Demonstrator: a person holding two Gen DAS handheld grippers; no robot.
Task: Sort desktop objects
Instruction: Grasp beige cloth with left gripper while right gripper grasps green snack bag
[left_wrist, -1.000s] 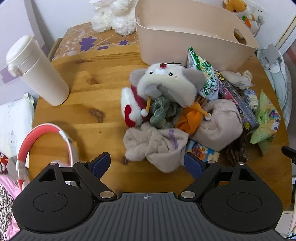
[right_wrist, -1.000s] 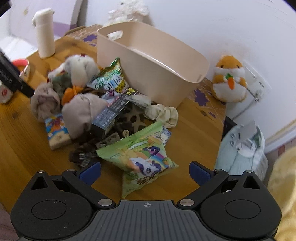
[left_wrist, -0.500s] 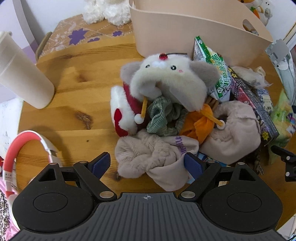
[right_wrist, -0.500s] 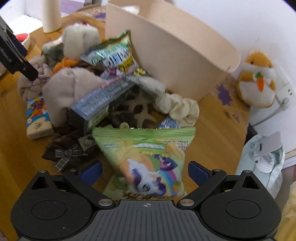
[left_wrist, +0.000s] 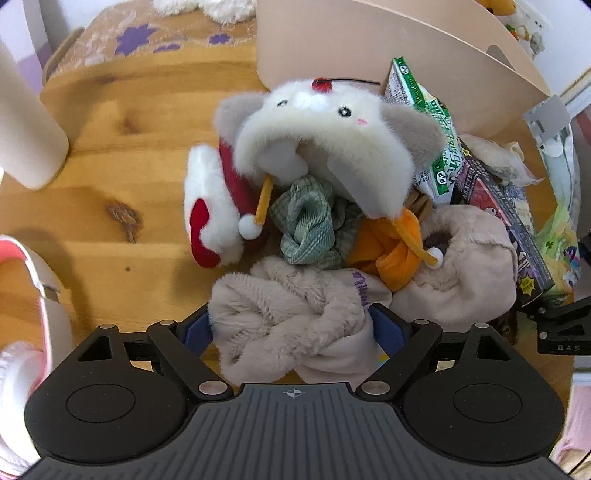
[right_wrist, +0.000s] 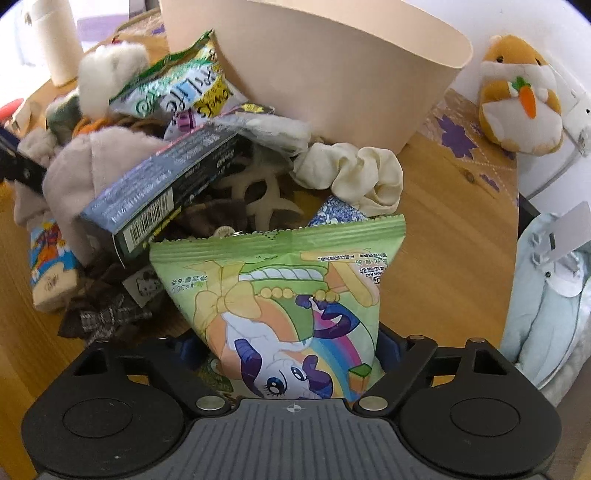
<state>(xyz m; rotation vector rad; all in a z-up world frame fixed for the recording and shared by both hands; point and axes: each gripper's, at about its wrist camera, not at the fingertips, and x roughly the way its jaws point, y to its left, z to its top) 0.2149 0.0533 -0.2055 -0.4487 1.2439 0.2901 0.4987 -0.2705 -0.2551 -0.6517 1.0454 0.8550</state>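
A pile of small things lies on the wooden table in front of a beige bin (left_wrist: 388, 85), which also shows in the right wrist view (right_wrist: 332, 74). My left gripper (left_wrist: 291, 328) is open, its jaws on either side of a fluffy beige cloth (left_wrist: 291, 317). Behind the cloth lie a grey-white plush hat (left_wrist: 332, 136), a green scrunchie (left_wrist: 306, 221) and an orange cloth (left_wrist: 391, 243). My right gripper (right_wrist: 288, 350) is open, its jaws on either side of a green pony snack bag (right_wrist: 280, 295). Whether the pads touch is hidden.
A white tumbler (left_wrist: 26, 129) stands at far left, pink headphones (left_wrist: 29, 295) at the near left edge. The right wrist view shows a dark box (right_wrist: 159, 192), a cream scrunchie (right_wrist: 354, 173), a brown bow (right_wrist: 107, 314) and a hamster plush (right_wrist: 521, 92) by the wall.
Both grippers have moved forward and down into the pile. The beige cloth now lies between the left jaws, and the pony snack bag between the right jaws.
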